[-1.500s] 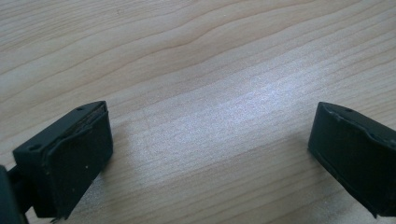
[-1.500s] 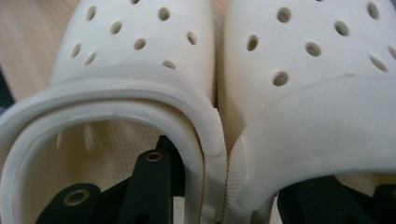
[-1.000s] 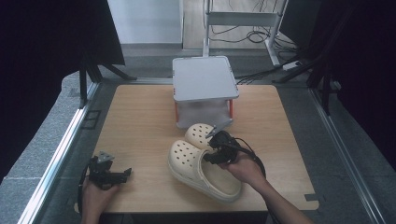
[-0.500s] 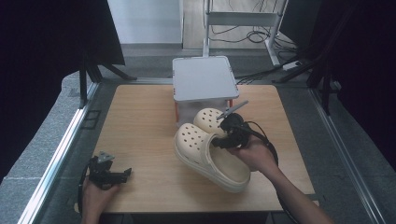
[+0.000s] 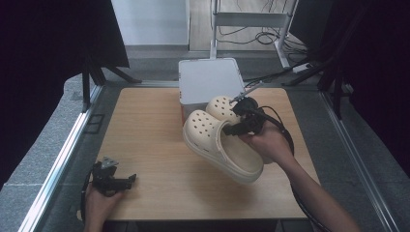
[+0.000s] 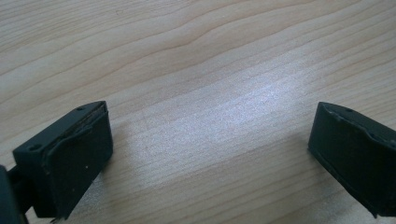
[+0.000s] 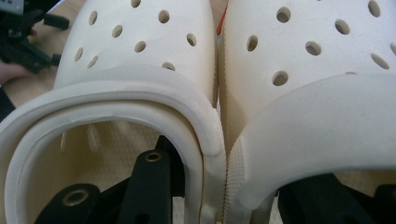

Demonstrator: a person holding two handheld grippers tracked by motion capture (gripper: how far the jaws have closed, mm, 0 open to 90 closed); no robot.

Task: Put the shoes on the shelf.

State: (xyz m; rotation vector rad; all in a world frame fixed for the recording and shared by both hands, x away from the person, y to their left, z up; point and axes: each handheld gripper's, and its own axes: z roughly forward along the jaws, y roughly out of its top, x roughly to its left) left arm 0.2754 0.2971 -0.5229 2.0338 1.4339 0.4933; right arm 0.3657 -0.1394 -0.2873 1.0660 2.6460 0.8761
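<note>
The right gripper (image 5: 235, 117) is clamped on a pair of clogs (image 5: 220, 145), one jaw inside each, lifted off the table (image 5: 145, 125). Left gripper (image 5: 116, 180) rests low, jaws apart.

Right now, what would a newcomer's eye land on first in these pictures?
The pair of cream clogs, pinched together by the right gripper and held above the middle of the wooden table, one jaw inside each shoe. Behind them a white-lidded box stands at the table's far edge. The left gripper rests open at the near left corner.
</note>
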